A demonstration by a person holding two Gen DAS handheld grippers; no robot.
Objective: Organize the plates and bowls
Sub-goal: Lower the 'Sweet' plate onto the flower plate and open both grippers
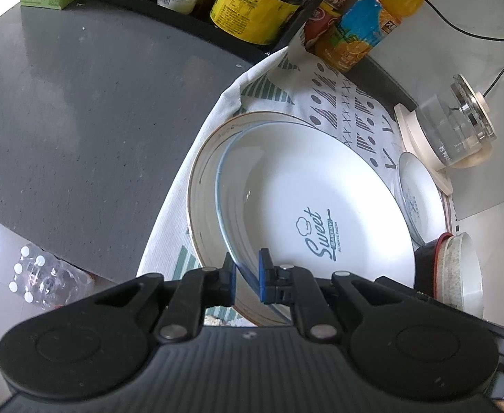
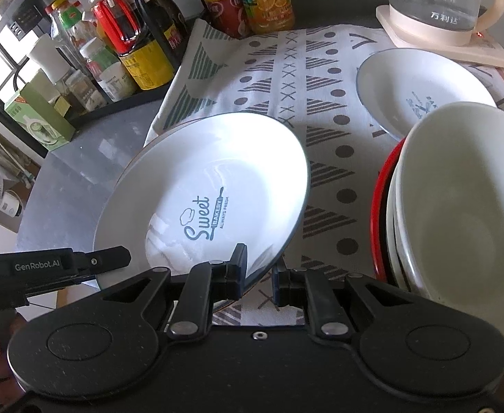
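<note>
1. The white "Sweet Bakery" plate [image 2: 203, 186] hangs tilted over a larger brown-rimmed plate [image 1: 197, 186] on the patterned cloth [image 2: 286, 79], its near rim carried by both grippers at once; its far edge sits low, close to the plate beneath (contact there cannot be made out).
2. The left gripper [image 1: 247, 275] pinches the blue-edged rim between its blue pads; the right gripper [image 2: 260, 272] appears pinched on the same rim further round, its jaws nearly together.
3. Judged from the task, the step is nesting this plate in the larger one; lower both hands evenly so the rim stays level, centre it, and release only once it rests.
4. A lopsided descent could scrape or chip the rims; thin glazed edges may slip from so small a bite.
5. To the right wait a smaller white plate [image 2: 424, 89] and stacked bowls [image 2: 458, 206] with a red-rimmed one lowest; a glass kettle [image 2: 434, 3] and sauce bottles [image 2: 142, 44] stand behind, well apart from the drop.
</note>
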